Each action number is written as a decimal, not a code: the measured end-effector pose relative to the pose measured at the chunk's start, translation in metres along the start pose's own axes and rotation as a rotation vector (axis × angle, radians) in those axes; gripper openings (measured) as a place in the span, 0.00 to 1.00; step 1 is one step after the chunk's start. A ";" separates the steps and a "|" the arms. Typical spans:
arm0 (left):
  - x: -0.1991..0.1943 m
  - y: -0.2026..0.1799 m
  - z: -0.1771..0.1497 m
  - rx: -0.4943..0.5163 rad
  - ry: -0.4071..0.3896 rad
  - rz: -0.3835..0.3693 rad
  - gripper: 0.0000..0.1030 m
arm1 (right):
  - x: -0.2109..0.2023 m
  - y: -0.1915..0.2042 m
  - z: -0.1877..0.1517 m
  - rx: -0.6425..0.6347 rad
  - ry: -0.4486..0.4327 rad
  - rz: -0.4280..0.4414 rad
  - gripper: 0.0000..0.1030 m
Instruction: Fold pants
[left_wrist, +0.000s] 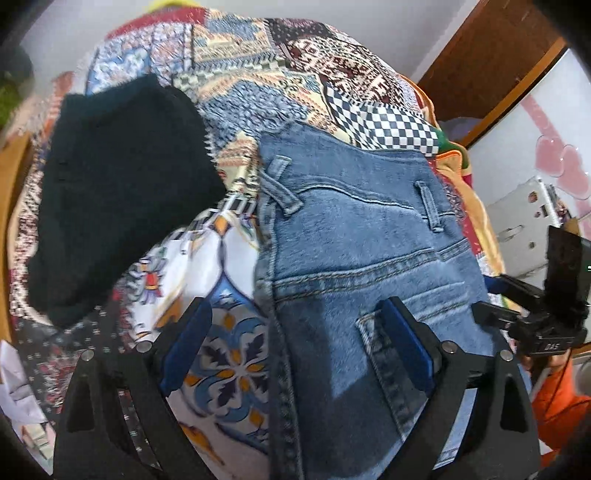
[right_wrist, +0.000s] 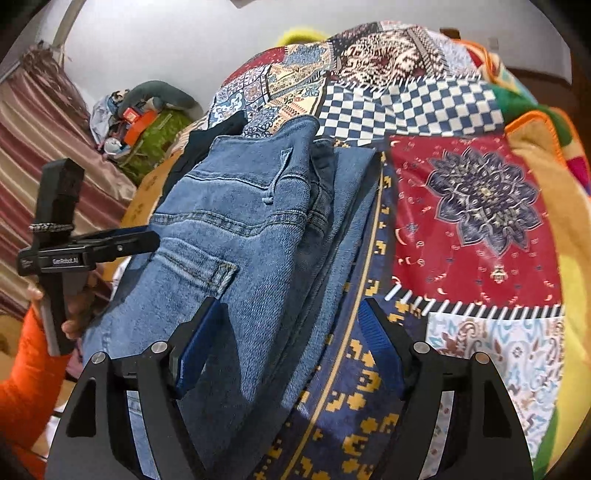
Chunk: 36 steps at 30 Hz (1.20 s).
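Blue jeans (left_wrist: 362, 251) lie folded on a patchwork bedspread (left_wrist: 236, 62), waistband away from me, back pocket up. My left gripper (left_wrist: 295, 343) is open just above their left edge: its right finger is over the denim, its left finger over the spread. In the right wrist view the jeans (right_wrist: 236, 236) show stacked layers along their right edge. My right gripper (right_wrist: 288, 339) is open over that edge, holding nothing. Each gripper shows in the other's view: the right gripper (left_wrist: 532, 325) and the left gripper (right_wrist: 88, 251).
A folded black garment (left_wrist: 118, 192) lies on the bedspread (right_wrist: 476, 206) left of the jeans. A cluttered green-covered surface (right_wrist: 151, 136) and striped curtain (right_wrist: 44, 147) stand at far left. A wooden door frame (left_wrist: 491, 62) is at right.
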<state>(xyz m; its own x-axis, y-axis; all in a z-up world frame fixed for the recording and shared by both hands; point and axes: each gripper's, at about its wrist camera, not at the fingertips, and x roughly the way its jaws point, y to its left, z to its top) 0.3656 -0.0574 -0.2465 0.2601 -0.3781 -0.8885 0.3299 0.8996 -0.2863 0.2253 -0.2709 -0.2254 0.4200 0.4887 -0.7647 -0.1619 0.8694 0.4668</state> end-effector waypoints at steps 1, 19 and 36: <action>0.004 -0.002 0.001 0.005 0.007 -0.005 0.92 | 0.002 -0.001 0.000 0.007 0.008 0.011 0.72; 0.028 -0.014 0.018 -0.016 0.059 -0.151 0.72 | 0.024 -0.006 0.019 0.089 0.028 0.156 0.37; -0.083 -0.036 -0.017 0.067 -0.204 -0.049 0.40 | -0.043 0.065 0.028 -0.115 -0.113 0.109 0.17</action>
<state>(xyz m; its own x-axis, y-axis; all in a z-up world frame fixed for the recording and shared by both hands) 0.3171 -0.0545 -0.1686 0.4179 -0.4636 -0.7813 0.4044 0.8650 -0.2970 0.2221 -0.2369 -0.1498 0.4909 0.5749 -0.6546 -0.3100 0.8174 0.4855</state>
